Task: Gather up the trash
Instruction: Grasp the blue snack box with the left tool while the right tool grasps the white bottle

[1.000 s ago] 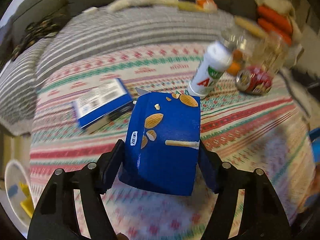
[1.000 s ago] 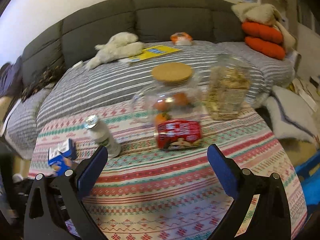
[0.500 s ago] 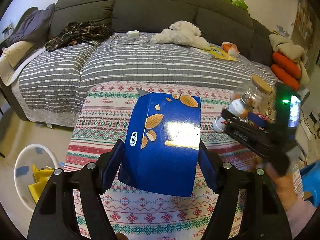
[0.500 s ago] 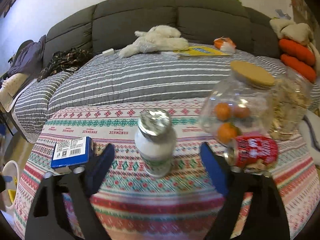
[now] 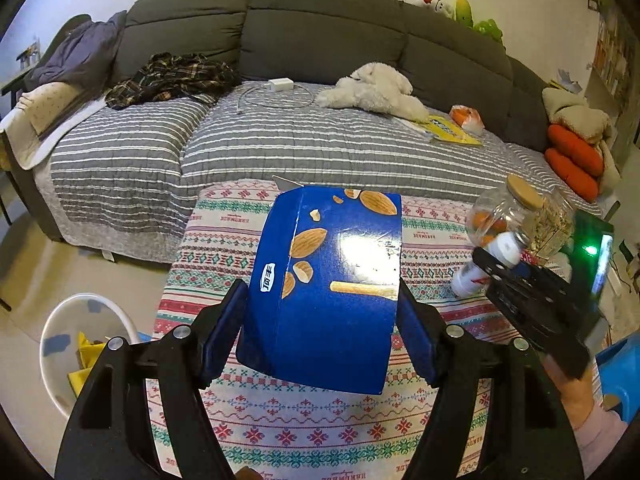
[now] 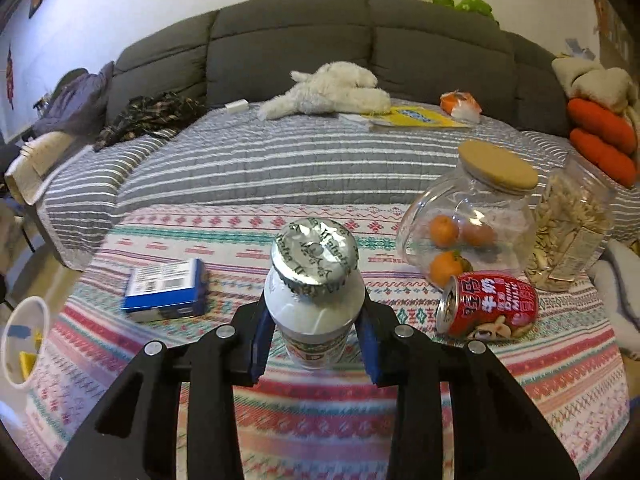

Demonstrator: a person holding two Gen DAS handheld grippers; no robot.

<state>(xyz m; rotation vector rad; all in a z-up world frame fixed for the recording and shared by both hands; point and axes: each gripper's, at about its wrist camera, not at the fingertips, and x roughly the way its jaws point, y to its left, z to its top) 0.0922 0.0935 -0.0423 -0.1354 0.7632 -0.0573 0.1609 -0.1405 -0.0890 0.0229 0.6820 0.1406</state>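
My left gripper (image 5: 322,320) is shut on a blue almond carton (image 5: 324,288) and holds it above the patterned tablecloth (image 5: 304,432). My right gripper (image 6: 314,330) is shut on a small white yogurt bottle (image 6: 314,304) with a foil lid, standing upright on the tablecloth (image 6: 320,420). That bottle (image 5: 486,264) and the right gripper's body show at the right of the left wrist view. A red drink can (image 6: 486,306) lies on its side right of the bottle. A small blue box (image 6: 164,290) lies to its left.
A white bin (image 5: 86,348) with yellow scraps stands on the floor left of the table; it also shows in the right wrist view (image 6: 22,344). A glass jar of oranges (image 6: 468,224) and a snack jar (image 6: 568,232) stand at the back right. A grey sofa (image 6: 320,152) lies behind.
My left gripper lifted the blue carton up and away from the table. My right gripper moved left from the can to the yogurt bottle and closed on it.
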